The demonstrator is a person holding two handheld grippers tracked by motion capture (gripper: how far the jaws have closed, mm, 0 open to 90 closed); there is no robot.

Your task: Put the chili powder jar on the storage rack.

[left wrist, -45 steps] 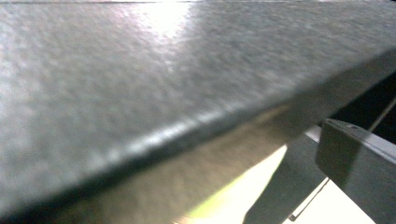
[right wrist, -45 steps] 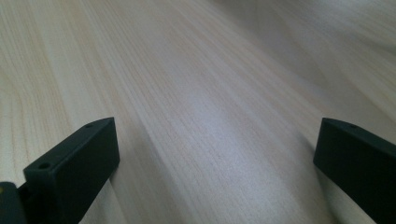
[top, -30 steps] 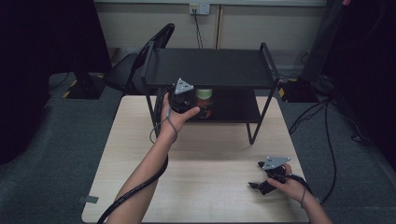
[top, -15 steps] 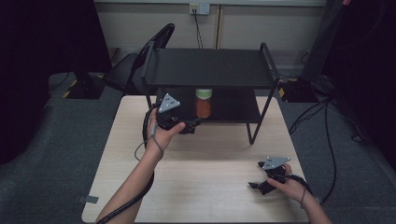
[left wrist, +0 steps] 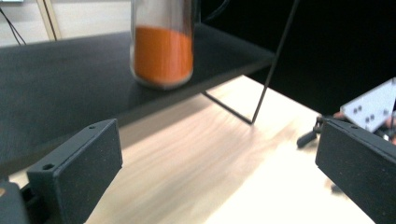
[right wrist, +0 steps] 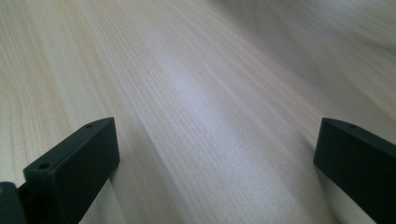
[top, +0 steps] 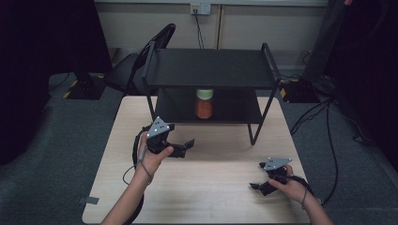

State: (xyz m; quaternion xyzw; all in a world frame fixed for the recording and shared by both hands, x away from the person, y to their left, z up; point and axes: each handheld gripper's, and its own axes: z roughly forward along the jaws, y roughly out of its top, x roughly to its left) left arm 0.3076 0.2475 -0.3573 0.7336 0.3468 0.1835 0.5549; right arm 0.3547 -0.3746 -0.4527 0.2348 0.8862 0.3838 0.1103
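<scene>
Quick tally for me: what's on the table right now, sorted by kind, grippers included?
Jars with orange contents and a green lid: 1, the jar on the lower shelf
Black two-tier racks: 1, the rack
Handheld grippers: 2, the left gripper and the right gripper, both with jaws apart and nothing between them
Total: 4

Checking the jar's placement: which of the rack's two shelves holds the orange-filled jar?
The lower shelf: the jar stands on it, under the bare top shelf.
</scene>
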